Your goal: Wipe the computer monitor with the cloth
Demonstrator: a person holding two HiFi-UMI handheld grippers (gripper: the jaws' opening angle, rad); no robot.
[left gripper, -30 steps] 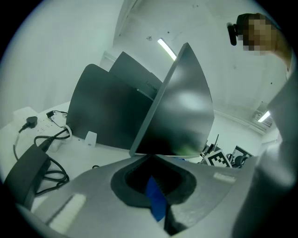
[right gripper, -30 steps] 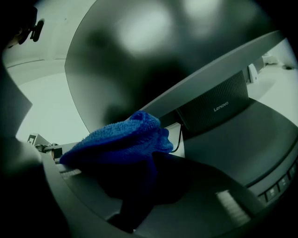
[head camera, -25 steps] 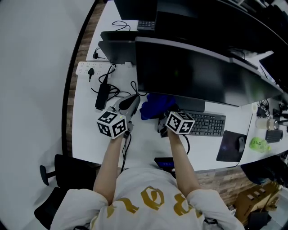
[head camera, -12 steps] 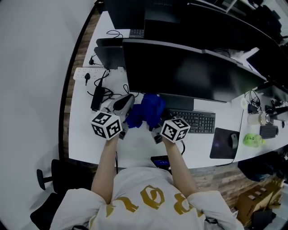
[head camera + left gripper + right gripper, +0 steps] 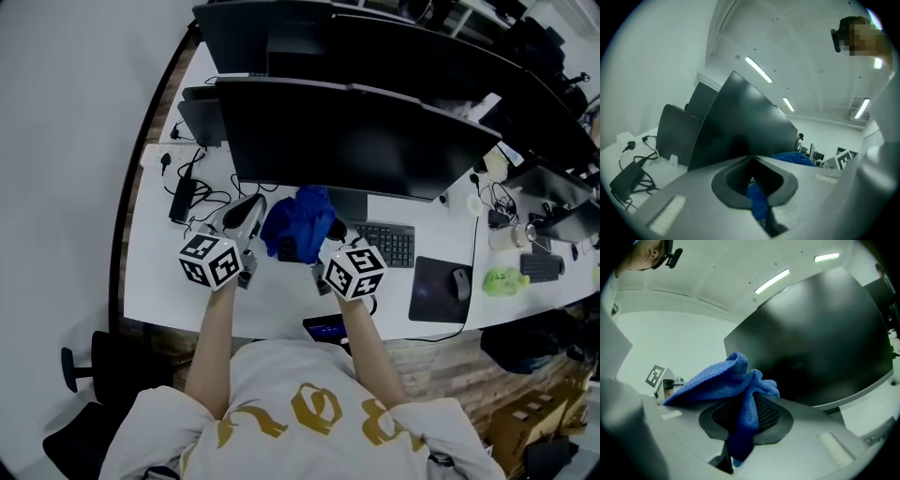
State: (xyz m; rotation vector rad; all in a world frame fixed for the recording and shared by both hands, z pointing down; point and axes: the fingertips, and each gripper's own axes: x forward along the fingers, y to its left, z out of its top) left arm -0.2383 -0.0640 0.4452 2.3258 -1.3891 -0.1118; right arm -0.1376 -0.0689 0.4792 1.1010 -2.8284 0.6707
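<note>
Nearest the person, both forearms reach forward side by side over the table (image 5: 281,302), marker cubes toward the body and claws angled up and away. A second ago the cloth (image 5: 298,223) lay heaped on the table under the screen. Now it is lifted and hangs bunched between the two claws, apparently clear of the surface. I judge that the pick-up is done and the wiping itself has not yet begun.

The left claw (image 5: 752,176) is pressed together on a thin fold of the blue fabric, which shows as a strip between its pads. The right claw (image 5: 740,413) pinches a thicker bunch, and the rest of the cloth spills up and over toward the left.

Just beyond, the dark monitor (image 5: 356,141) fills the background of both gripper views. The cloth sits below its lower edge, close to it but not touching the glass that I can see. The keyboard (image 5: 389,244) lies to the right under the same edge. The likely next move is to raise the cloth onto the screen face.
</note>
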